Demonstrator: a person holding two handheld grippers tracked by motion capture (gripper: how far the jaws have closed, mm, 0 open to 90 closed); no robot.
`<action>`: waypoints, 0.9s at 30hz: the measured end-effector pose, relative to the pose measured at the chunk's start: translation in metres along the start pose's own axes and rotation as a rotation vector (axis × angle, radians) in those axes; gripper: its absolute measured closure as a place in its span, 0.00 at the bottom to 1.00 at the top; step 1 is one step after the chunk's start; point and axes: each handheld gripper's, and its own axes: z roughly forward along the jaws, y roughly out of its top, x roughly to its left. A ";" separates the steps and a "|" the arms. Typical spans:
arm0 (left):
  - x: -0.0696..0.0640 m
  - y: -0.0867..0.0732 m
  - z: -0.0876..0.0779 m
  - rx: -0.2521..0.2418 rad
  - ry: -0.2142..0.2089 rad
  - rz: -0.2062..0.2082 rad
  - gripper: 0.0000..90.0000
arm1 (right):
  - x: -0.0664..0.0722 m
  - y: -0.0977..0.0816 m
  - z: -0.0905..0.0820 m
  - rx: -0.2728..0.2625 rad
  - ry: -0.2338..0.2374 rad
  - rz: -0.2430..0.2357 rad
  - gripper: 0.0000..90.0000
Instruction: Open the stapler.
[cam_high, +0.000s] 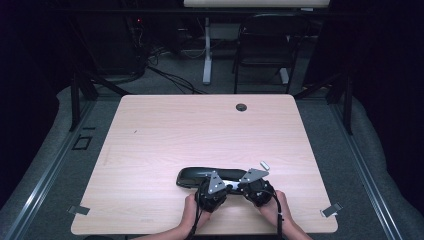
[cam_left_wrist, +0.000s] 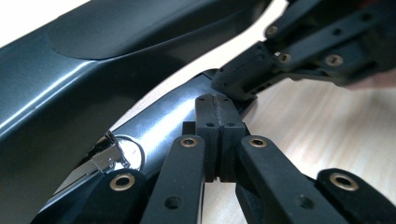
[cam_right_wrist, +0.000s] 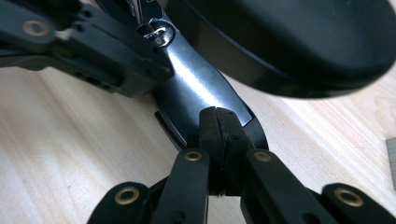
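A long black glossy case (cam_high: 197, 175) lies near the table's front edge. Just in front of it is a dark glossy strip (cam_left_wrist: 163, 114) with a small metal hinge (cam_left_wrist: 114, 154), like the arm of a pair of glasses. In the right gripper view the same strip (cam_right_wrist: 196, 88) runs under the case (cam_right_wrist: 289, 42). My left gripper (cam_left_wrist: 215, 100) is shut, its tips resting on the strip's end. My right gripper (cam_right_wrist: 217, 114) is shut too, its tips against the same strip. The two grippers' tips (cam_high: 226, 189) (cam_high: 241, 189) nearly meet. I see nothing between either pair of pads.
The light wooden table (cam_high: 165, 135) has a cable hole (cam_high: 241, 107) at the back. A small white piece (cam_high: 264, 164) lies right of the case. Metal clips (cam_high: 80, 210) (cam_high: 331, 211) sit at the front corners. A folding chair (cam_high: 265, 45) stands beyond the table.
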 end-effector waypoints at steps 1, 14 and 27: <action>0.000 0.000 0.000 0.000 0.000 0.000 1.00 | 0.000 0.000 0.000 0.000 0.000 0.000 1.00; -0.003 0.002 0.002 -0.111 0.044 -0.040 1.00 | 0.006 -0.010 0.003 -0.096 -0.016 0.079 1.00; -0.010 0.003 0.010 -0.163 0.052 -0.092 1.00 | 0.012 -0.014 0.005 -0.144 -0.053 0.088 1.00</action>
